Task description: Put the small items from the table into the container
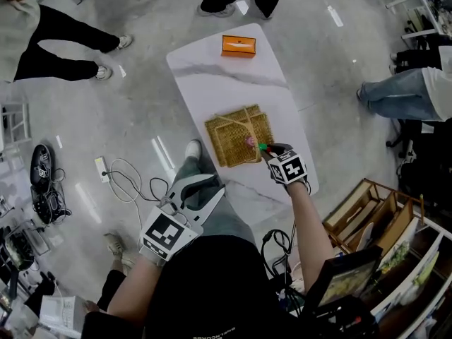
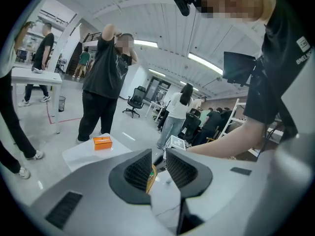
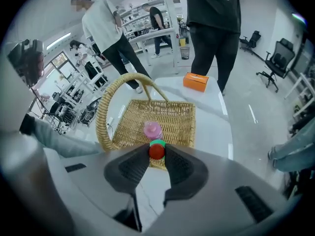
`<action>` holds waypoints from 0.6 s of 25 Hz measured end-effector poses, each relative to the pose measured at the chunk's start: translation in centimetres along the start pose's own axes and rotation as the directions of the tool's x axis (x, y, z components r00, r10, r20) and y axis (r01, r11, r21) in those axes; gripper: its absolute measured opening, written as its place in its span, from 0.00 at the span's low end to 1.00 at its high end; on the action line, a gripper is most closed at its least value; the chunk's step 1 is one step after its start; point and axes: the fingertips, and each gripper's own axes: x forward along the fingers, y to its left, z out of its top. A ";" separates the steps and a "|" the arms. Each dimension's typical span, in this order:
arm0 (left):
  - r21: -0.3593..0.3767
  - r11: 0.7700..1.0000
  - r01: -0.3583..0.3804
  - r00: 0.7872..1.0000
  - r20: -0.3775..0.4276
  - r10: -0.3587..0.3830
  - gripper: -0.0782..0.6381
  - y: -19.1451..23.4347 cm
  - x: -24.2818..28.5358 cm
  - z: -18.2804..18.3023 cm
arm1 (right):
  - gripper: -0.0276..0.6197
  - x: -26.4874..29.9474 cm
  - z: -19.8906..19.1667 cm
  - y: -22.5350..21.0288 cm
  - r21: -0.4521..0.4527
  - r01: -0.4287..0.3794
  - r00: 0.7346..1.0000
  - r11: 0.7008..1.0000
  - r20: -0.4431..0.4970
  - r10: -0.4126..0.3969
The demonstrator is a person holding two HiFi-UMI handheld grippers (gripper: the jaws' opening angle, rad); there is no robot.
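Note:
A woven wicker basket (image 1: 236, 136) with a hoop handle stands in the middle of the white marble table (image 1: 212, 69). A small pink item (image 3: 152, 130) lies inside the basket (image 3: 162, 114). My right gripper (image 3: 156, 154) hangs over the basket's near edge, shut on a small red item with a green top (image 3: 156, 150). In the head view this gripper (image 1: 268, 150) is at the basket's right front corner with the item (image 1: 263, 147) at its tips. My left gripper (image 1: 192, 189) is held low off the table's near left edge. Its jaws (image 2: 158, 157) stand open with nothing between them.
An orange box (image 1: 239, 46) sits at the table's far end. Several people stand around the table. Cables and a power strip (image 1: 102, 169) lie on the floor to the left. Wooden shelving (image 1: 374, 217) stands at the right.

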 end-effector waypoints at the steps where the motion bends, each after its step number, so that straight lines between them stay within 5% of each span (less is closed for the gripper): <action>1: 0.000 1.000 0.002 1.000 -0.002 -0.002 0.21 -0.1 0.0 0.0 | 0.20 0.0 0.0 0.1 0.011 -0.004 1.000 1.000 0.006 0.004; 15: 0.011 1.000 0.013 1.000 -0.014 -0.013 0.21 -1.0 0.6 -0.3 | 0.20 -0.6 -0.1 0.3 0.070 -0.050 0.997 0.996 0.063 0.046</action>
